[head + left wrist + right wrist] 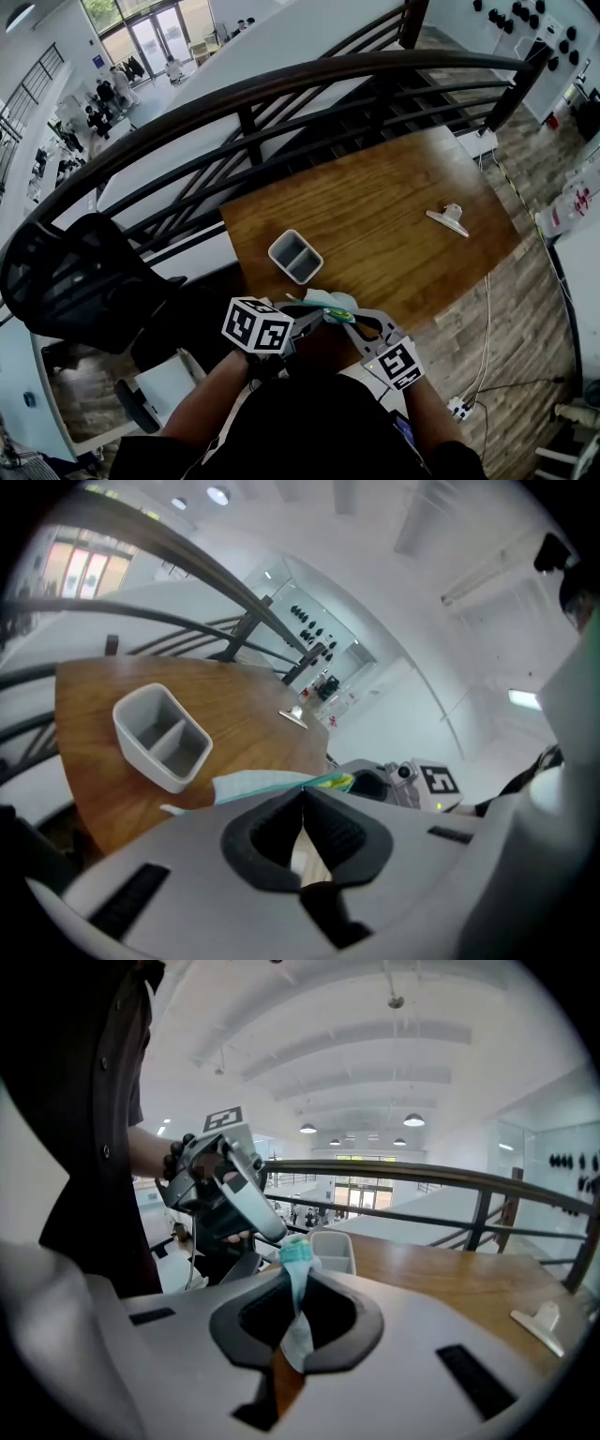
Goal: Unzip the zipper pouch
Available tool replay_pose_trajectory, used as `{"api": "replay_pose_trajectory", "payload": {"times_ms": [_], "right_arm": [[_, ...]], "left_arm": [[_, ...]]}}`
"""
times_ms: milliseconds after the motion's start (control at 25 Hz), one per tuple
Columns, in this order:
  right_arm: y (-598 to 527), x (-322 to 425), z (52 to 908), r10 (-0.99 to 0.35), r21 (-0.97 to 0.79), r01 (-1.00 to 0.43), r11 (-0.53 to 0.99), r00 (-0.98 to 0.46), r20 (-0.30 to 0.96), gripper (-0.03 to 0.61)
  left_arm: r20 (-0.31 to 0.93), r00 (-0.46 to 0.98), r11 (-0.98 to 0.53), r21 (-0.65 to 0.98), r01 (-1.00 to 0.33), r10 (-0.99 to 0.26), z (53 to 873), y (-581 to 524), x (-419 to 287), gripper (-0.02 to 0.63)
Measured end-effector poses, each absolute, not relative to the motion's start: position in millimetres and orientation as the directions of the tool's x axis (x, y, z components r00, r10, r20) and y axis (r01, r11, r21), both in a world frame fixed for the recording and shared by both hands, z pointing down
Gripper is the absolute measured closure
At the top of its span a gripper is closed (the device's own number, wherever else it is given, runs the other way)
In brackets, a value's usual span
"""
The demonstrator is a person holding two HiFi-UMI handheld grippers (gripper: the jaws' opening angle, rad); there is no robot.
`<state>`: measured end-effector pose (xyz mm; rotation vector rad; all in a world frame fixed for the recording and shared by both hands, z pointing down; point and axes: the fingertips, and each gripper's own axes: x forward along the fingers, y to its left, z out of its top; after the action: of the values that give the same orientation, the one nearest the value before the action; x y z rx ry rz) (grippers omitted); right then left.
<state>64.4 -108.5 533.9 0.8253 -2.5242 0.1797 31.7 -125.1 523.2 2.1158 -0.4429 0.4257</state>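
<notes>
The zipper pouch (pixel 330 306) is held above the worktop's (pixel 375 216) near edge. Only the right gripper view shows its fabric clamped in the right tongs (pixel 295 1283). The left tongs (pixel 302 799) are closed on its edge.

Looks like an upper-floor mezzanine in a big open office or institutional building, not a home. Evidence:
- curved dark railing (pixel 281 84) right behind the table (pixel 375 216), with an open drop beyond it to a lower floor
- glass entrance doors (pixel 155 37) down there, and a group of people (pixel 98 103) standing in the lobby
- high white arched ceiling (pixel 375 1044) with round pendant lights (pixel 413 1120)
- wood plank floor (pixel 506 319), black mesh office chair (pixel 75 281) off the table's near left corner
- power strip (pixel 458 408) and loose cables (pixel 485 337) on the floor past the table's right edge
- white wall (pixel 525 23) with rows of small black items, too small to identify
</notes>
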Motion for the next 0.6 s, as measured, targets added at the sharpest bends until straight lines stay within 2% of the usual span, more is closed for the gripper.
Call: {"api": "replay_pose_trajectory", "payload": {"times_ms": [160,600], "right_arm": [[-110.3,68.9,530.6,-0.520,-0.005,-0.589,0.808,-0.718,0.463,0.577],[-112.8,71.4,533.5,-0.533,-0.012,-0.607,0.795,-0.707,0.465,0.577]], "left_arm": [[0.387,0.912,-0.503,0.766,-0.400,-0.137,513.4,-128.4,27.1,0.600],[0.437,0.878,-0.486,0.735,-0.473,-0.193,524.4,-137.4,19.2,0.599]]}}
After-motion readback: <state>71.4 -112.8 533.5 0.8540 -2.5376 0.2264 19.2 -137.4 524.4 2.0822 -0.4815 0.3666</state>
